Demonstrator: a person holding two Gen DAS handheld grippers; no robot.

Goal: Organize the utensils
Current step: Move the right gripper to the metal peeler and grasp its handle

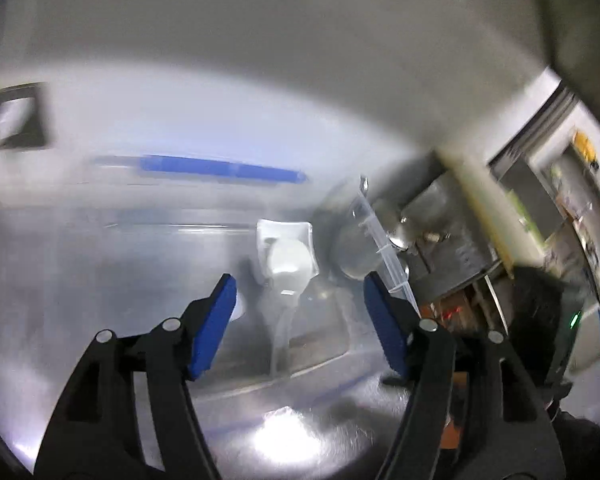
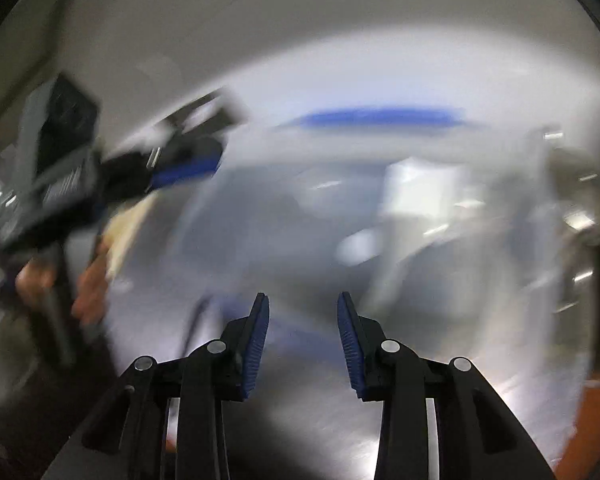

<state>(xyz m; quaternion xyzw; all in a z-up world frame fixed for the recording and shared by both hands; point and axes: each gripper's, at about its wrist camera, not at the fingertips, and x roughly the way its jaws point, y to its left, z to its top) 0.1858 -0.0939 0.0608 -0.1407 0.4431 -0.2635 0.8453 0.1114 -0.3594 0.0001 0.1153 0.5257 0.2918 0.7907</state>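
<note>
Left wrist view: left tool (image 1: 300, 300) has its blue pads spread wide, nothing between them, hovering over a shiny metal desk (image 1: 100, 272). Just beyond the tips lies a white spoon (image 1: 286, 266), bowl far, pale handle running near toward the tool, on or in a clear plastic tray (image 1: 324, 344); blur makes it hard to tell which. To the right of it a clear plastic organizer (image 1: 380, 236) stands tilted, with a metal spoon bowl (image 1: 400, 240) at its right edge. Blue strip (image 1: 220, 170) runs across the far side of the desk. Cluttered shelves at far right, blurred.

Right wrist view: heavy motion blur. Right tool (image 2: 303, 300) also has its pads apart, empty, above the same metal desk (image 2: 300, 420). Left tool (image 2: 188, 160) shows at upper left, black body with a blue pad, held by a person's hand (image 2: 88, 280). White blurred shapes at centre right, probably the spoon and tray, can't tell for sure. Blue strip (image 2: 380, 117) at far side.
</note>
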